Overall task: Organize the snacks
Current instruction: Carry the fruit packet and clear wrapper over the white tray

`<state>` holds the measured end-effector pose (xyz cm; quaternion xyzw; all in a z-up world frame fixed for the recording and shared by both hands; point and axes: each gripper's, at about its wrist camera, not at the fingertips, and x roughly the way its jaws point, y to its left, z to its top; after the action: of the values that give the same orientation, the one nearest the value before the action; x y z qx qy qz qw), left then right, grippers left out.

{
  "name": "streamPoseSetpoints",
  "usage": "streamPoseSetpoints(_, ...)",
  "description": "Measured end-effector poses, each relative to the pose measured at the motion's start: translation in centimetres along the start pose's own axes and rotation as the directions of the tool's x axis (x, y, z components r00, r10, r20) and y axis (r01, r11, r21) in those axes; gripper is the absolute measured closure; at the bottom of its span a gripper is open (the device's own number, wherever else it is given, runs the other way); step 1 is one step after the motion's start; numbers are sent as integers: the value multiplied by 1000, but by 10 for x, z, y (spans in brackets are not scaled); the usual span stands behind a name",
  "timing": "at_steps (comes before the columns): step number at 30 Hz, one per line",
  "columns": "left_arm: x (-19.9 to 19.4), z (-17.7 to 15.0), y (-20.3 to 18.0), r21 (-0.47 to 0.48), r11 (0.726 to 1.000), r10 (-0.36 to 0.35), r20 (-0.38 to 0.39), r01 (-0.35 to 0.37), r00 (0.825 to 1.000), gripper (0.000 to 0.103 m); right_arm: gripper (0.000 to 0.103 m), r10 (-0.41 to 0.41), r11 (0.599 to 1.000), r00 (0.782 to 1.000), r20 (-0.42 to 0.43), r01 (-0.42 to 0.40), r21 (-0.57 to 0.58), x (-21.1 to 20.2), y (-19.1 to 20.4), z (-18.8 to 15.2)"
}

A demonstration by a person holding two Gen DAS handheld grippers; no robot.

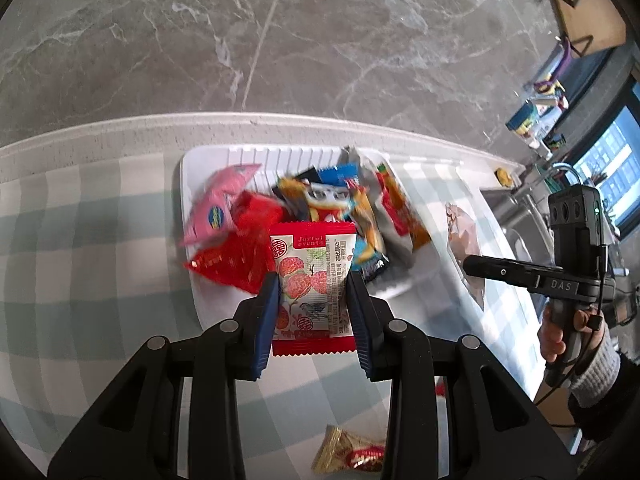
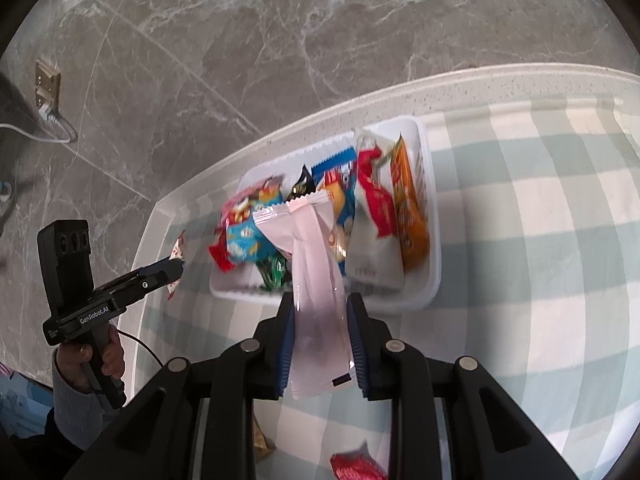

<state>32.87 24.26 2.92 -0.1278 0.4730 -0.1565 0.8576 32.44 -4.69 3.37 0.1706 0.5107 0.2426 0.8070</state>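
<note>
My left gripper (image 1: 312, 300) is shut on a red-and-white lychee snack packet (image 1: 310, 280), held just in front of the white tray (image 1: 200, 300). The tray holds several snack packets: pink, red, blue, orange. My right gripper (image 2: 318, 316) is shut on a long white and clear packet (image 2: 316, 280), held above the tray's near edge (image 2: 434, 276). In the left wrist view the right gripper (image 1: 472, 266) shows at the right with its packet (image 1: 464, 236). In the right wrist view the left gripper (image 2: 176, 270) shows at the left with its packet.
A gold and red candy (image 1: 348, 456) lies on the checked cloth (image 1: 100, 240) near me. A red packet (image 2: 356, 466) lies near the right gripper. The counter edge meets a marble floor (image 1: 280, 40). A sink (image 1: 516, 216) stands at the right.
</note>
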Motion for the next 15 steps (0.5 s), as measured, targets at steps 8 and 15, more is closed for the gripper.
streamPoseSetpoints(8,11,28,13,-23,1000,13,5,-13,1000,72,76,-9,1000,1000,13,9,-1,9,-1,27)
streamPoseSetpoints(15,27,48,24,-29,999,22,-7,-22,1000,72,76,-17,1000,1000,11,17,-8,23,-1,48)
